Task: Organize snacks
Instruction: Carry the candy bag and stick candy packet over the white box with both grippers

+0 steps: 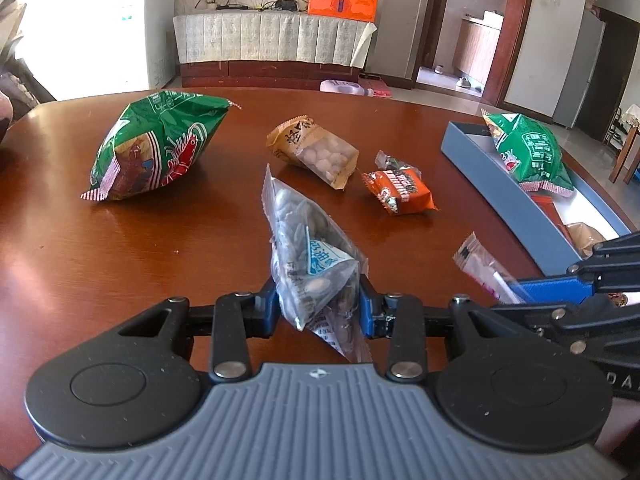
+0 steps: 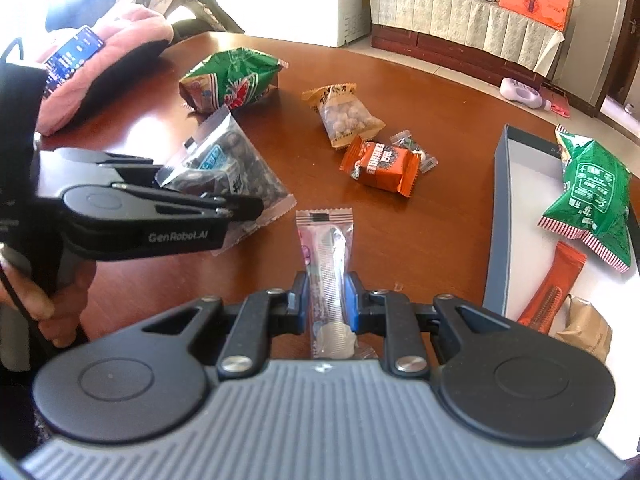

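Clear seed bag (image 1: 308, 264) sits clamped in the left gripper (image 1: 320, 308); the right gripper (image 2: 326, 300) pinches a pink wafer stick packet (image 2: 326, 256) (both above the wooden table (image 1: 120, 248)).

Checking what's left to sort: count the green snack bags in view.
2. One green bag lies on the table's far left; the other green bag rests in the blue box. Others may be hidden.

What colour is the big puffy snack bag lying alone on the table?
Mostly green, with red-and-white striped ends: the big snack bag shows best in the left wrist view.
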